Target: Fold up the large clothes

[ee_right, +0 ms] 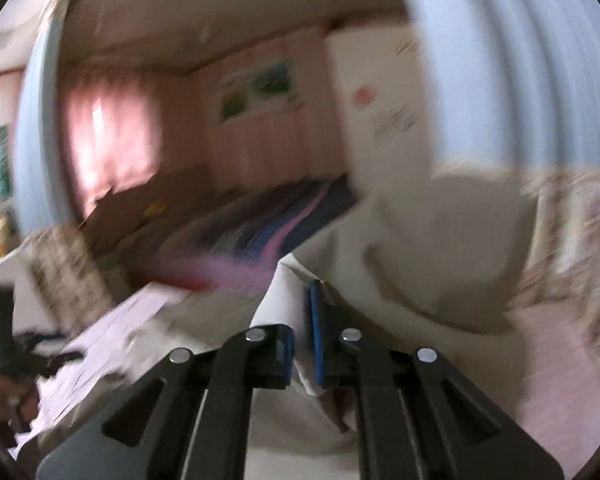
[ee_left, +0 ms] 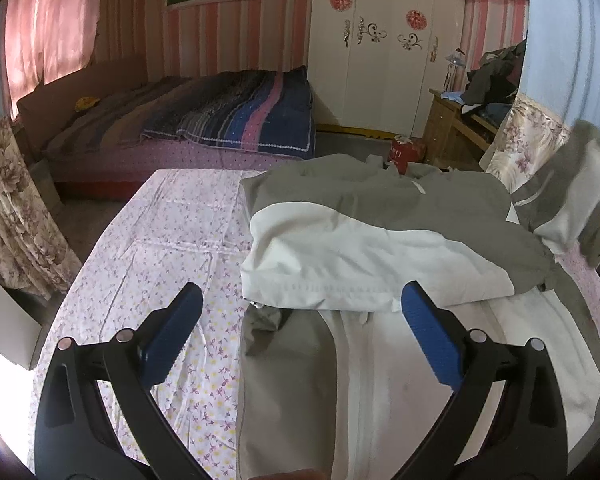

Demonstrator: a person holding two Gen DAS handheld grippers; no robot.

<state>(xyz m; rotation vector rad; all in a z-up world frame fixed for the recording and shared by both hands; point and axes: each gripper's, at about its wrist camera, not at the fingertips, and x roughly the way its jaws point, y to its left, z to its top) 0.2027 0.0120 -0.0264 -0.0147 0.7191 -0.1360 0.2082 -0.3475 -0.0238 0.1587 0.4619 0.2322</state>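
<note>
1. The left gripper is spread wide and holds nothing; its ribbed blue pads stand at lower centre.
2. The jacket, soft grey-and-white cloth, lies rumpled on the floral sheet, centre right, part folded over itself.
3. The right gripper is clenched on a fold of jacket; that view is blurred.

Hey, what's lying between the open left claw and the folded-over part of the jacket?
Only the jacket's own lower white zipper panel; the left claw hovers above it, per the left wrist view.
</note>
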